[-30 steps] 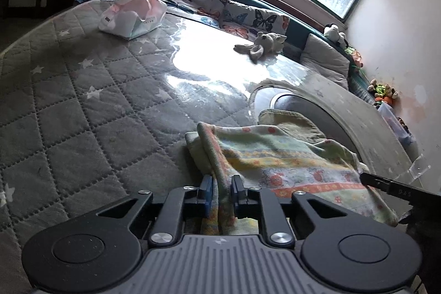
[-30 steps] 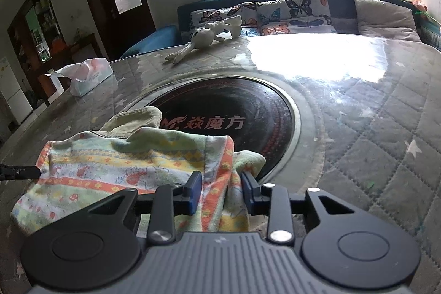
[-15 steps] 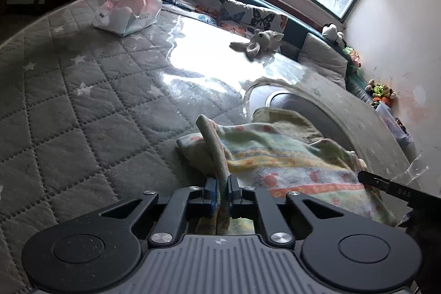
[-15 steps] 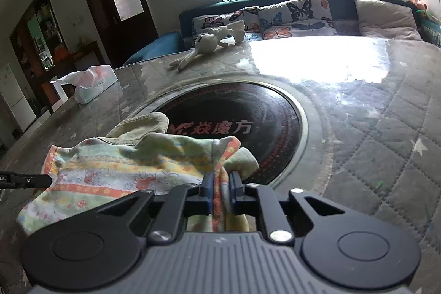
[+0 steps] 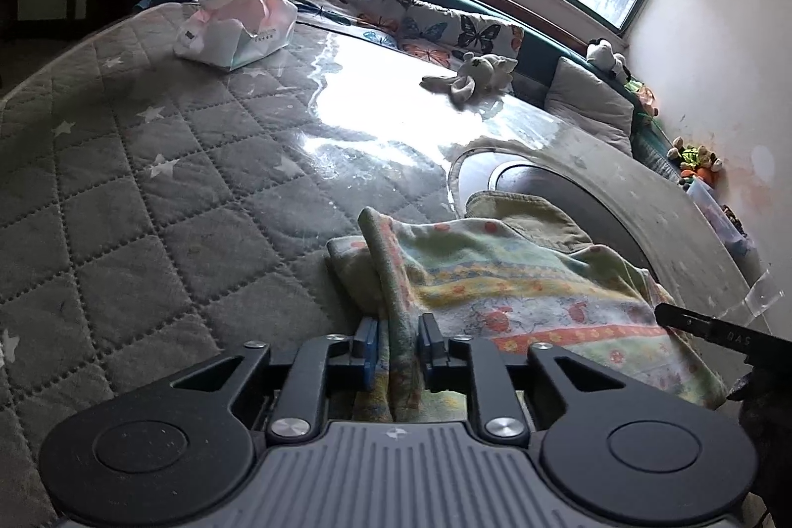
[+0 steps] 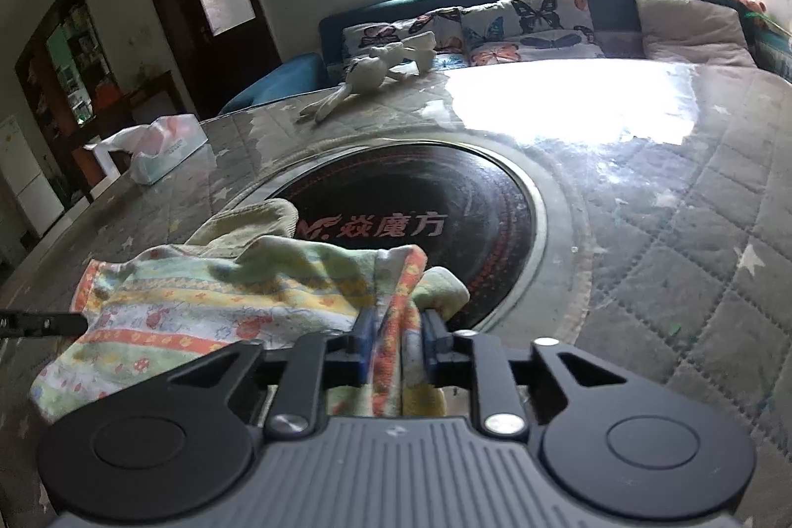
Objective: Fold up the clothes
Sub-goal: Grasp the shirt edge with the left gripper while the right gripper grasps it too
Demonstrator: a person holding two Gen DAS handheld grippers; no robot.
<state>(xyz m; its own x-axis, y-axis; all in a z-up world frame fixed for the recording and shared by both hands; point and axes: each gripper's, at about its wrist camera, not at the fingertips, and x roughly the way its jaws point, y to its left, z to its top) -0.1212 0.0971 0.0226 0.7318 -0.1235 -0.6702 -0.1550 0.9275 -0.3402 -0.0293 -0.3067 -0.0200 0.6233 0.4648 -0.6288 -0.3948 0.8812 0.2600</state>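
A small patterned garment (image 5: 534, 280) with yellow, green and orange stripes lies bunched on the quilted grey table cover (image 5: 148, 201). My left gripper (image 5: 396, 340) has a fold of its left edge between its jaws, which stand slightly apart. My right gripper (image 6: 398, 337) has the garment's (image 6: 222, 300) orange-trimmed right edge between its jaws, also slightly apart. The right gripper's finger (image 5: 703, 325) shows at the right of the left wrist view. The left gripper's fingertip (image 6: 44, 322) shows at the left of the right wrist view.
A round black cooktop inset (image 6: 425, 221) with red lettering lies just beyond the garment. A tissue pack (image 5: 237, 28) and a plush rabbit (image 5: 470, 77) lie farther back on the table. A sofa with butterfly cushions (image 6: 524, 23) stands under the window.
Both grippers closed on the garment's edges half a second ago, and their jaws have now widened slightly. The cloth still sits between them. Both hands have shifted a little.
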